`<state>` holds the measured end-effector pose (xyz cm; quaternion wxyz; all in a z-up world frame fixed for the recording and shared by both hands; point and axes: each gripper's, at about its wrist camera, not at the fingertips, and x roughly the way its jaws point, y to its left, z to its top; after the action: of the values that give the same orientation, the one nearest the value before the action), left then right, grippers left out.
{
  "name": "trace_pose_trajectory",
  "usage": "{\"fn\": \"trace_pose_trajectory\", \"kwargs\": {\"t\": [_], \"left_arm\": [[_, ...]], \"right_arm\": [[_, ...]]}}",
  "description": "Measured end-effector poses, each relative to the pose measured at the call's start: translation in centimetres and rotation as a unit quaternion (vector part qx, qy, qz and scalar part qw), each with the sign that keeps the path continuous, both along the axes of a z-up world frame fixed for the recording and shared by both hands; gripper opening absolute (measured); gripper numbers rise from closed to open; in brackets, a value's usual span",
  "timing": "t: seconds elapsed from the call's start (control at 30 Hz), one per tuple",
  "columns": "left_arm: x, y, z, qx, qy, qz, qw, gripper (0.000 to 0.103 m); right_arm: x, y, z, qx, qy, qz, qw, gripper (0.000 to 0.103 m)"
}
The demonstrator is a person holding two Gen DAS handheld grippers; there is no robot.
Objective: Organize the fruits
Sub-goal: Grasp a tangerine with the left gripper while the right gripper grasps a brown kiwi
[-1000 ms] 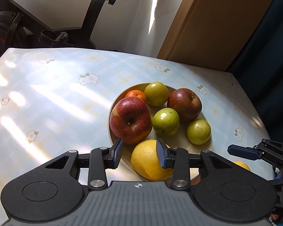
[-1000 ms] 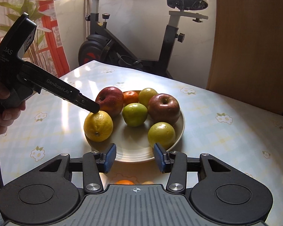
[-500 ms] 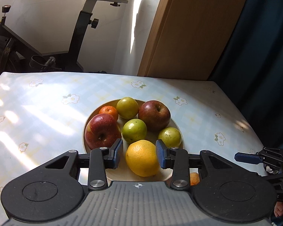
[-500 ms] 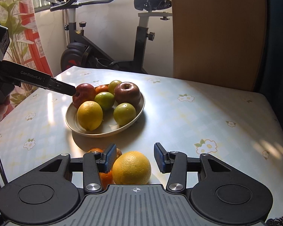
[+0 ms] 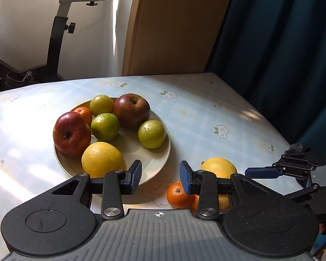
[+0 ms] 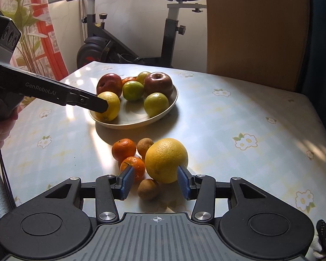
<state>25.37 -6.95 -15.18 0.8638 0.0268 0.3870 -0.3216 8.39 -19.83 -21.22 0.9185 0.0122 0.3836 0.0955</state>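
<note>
Floral tablecloth (image 6: 239, 117) holds plate (image 6: 163, 115), loose citrus (image 6: 166, 159).

The only writing I can read is "GenRobot.AI", in pale letters along the side of the black plastic arm of the left handheld gripper (image 6: 102, 107). From my right wrist camera, that arm reaches in from the left edge, well beyond and to the left of my right jaws, and the lettering sits about midway along it. In my left wrist view I find nothing legible, only printed white flowers on the pale checked tablecloth (image 5: 206, 113).
</note>
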Motion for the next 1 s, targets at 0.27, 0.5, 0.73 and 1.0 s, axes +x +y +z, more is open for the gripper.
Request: {"fn": "trace_pose_trajectory", "kwargs": {"t": [0.27,0.5,0.73,1.0], "left_arm": [[-0.8,-0.2,-1.6,0.001,0.023,-0.014,0.9996,0.04],[-0.7,-0.7,-2.7,0.004,0.042,-0.032,0.9986,0.04],[0.2,-1.3,-3.9,-0.005,0.072,-0.027,0.997,0.04],[1.6,-1.9,-5.1,-0.026,0.112,-0.003,0.9934,0.04]], "right_arm": [[0.5,0.2,-2.5,0.025,0.034,-0.001,0.999,0.034],[1.3,0.3,-3.4,0.03,0.04,0.004,0.999,0.025],[1.1,0.2,-3.4,0.031,0.036,0.006,0.999,0.024],[1.0,0.1,-3.5,0.034,0.034,0.006,0.999,0.024]]}}
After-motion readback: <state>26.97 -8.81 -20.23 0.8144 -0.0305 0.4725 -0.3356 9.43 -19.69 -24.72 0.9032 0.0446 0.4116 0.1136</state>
